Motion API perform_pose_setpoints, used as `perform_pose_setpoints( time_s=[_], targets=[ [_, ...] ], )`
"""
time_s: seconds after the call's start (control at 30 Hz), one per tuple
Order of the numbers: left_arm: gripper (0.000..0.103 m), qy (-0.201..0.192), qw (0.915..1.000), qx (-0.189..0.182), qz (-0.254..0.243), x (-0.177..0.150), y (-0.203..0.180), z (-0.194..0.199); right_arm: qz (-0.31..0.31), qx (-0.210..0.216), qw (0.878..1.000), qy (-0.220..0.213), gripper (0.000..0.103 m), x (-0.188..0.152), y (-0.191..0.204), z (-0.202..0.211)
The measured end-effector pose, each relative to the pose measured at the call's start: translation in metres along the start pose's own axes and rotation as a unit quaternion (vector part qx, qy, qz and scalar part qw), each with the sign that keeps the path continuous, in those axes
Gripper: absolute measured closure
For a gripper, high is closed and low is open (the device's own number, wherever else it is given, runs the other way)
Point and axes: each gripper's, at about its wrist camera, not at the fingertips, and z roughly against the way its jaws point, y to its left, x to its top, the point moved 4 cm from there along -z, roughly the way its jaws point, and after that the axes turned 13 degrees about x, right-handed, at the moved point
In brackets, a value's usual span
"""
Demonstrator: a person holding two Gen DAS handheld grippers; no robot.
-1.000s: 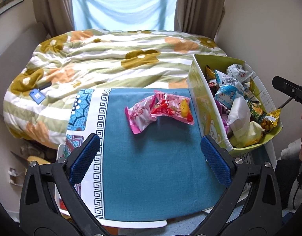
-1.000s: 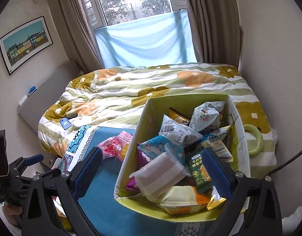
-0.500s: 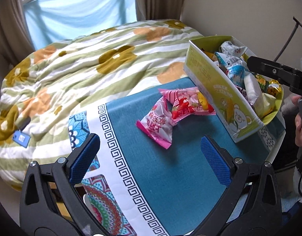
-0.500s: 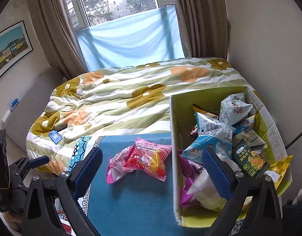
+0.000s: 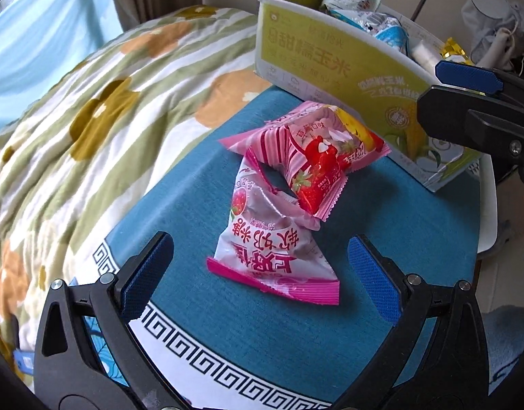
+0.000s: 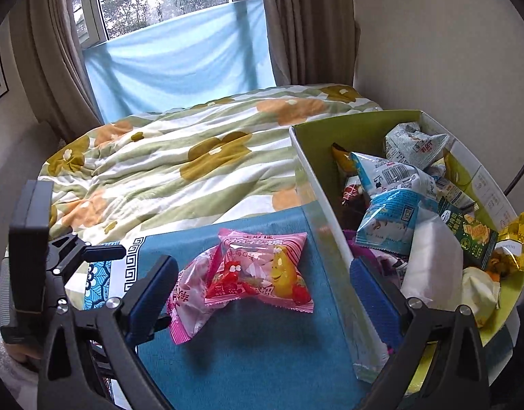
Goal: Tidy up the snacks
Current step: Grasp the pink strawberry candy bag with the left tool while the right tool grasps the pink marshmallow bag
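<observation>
Two pink snack packets lie on the teal tablecloth (image 5: 200, 191). A pale pink packet (image 5: 272, 249) lies nearest my left gripper (image 5: 260, 275), which is open and empty just in front of it. A striped strawberry packet (image 5: 313, 150) overlaps its far end; it also shows in the right wrist view (image 6: 262, 270). A green cardboard box (image 5: 330, 58) full of snack bags stands to the right. My right gripper (image 6: 262, 290) is open and empty, hovering above the packets and the box wall (image 6: 316, 184).
A bed with a flowered quilt (image 6: 180, 157) lies behind the table. The cloth has a patterned white border (image 5: 227, 352) at the near edge. A wall and curtains (image 6: 296, 24) stand to the right, a window behind.
My left gripper has moved forward and swung right, closing in on the pale pink packet. My right gripper has shifted left, off the box and toward the packets.
</observation>
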Motion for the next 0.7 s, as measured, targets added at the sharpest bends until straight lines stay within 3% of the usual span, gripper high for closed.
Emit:
perform_pose_setpoints(
  time_s=[0.27, 0.33, 0.53, 0.7],
  targets=[
    [0.005, 0.003, 0.9993, -0.032, -0.019, -0.006, -0.006, -0.042, -0.002, -0.019, 0.999, 0.031, 0.003, -0.011, 0.01, -0.04],
    [0.017, 0.003, 0.9989, -0.045, -0.012, -0.006, -0.006, -0.045, -0.014, -0.022, 0.999, 0.039, 0.003, -0.013, 0.007, -0.048],
    [0.03, 0.003, 0.9979, -0.065, 0.004, -0.007, 0.001, -0.052, -0.019, -0.028, 0.998, 0.053, 0.003, -0.015, 0.006, -0.065],
    [0.038, 0.004, 0.999, -0.045, -0.002, -0.014, 0.009, -0.046, -0.023, -0.031, 0.998, 0.055, 0.003, -0.019, 0.003, -0.072]
  ],
)
